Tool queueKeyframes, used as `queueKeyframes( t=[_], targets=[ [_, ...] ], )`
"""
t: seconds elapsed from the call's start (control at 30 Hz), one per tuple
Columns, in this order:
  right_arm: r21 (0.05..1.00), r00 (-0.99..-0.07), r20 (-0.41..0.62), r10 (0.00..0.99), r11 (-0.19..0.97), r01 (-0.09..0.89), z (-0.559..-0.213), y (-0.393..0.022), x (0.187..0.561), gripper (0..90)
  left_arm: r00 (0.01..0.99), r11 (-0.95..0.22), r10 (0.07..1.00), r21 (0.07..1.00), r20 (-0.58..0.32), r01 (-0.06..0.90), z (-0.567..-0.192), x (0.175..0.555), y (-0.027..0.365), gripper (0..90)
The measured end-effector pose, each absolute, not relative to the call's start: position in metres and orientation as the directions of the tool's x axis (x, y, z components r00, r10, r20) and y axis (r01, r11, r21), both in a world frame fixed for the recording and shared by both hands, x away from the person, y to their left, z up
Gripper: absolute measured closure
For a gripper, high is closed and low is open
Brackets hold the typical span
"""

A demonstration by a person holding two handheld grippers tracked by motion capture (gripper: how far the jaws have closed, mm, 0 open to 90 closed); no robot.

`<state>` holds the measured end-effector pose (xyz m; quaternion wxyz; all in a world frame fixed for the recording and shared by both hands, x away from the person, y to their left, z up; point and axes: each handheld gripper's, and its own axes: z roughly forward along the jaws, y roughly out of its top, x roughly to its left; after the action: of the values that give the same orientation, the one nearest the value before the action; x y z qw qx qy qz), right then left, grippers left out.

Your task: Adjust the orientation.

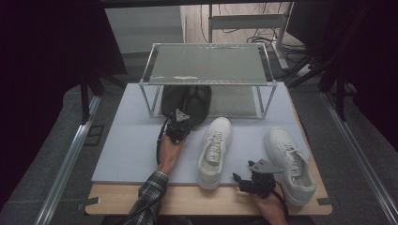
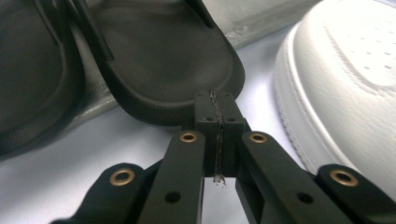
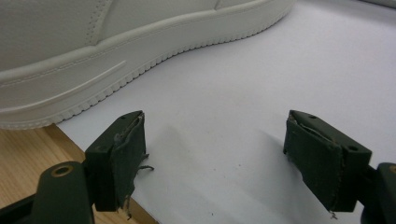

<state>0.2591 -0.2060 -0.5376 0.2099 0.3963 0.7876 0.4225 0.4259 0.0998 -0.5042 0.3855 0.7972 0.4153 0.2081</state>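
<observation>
Black sandals [image 1: 186, 101] sat side by side on the lower shelf of the metal rack [image 1: 206, 65], heels poking out toward the person. Touching the nearer heel, the left gripper [image 1: 180, 125] had its jaws pressed together, empty. Between two white sneakers [image 1: 214, 150], the right gripper [image 1: 240, 180] gaped wide, holding nothing.

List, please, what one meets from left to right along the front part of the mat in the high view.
left gripper → white sneaker → right gripper → second white sneaker.
</observation>
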Motion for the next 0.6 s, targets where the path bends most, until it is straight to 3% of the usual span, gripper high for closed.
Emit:
queueKeyframes(
  t=[0.6],
  targets=[
    [0.833, -0.599, 0.006, 0.801, 0.327, 0.446, -0.538, -0.206, 0.259, 21.4, 0.518, -0.340, 0.855, 0.772, 0.016, 0.537, -0.506, 0.455, 0.097, 89.6]
  ],
)
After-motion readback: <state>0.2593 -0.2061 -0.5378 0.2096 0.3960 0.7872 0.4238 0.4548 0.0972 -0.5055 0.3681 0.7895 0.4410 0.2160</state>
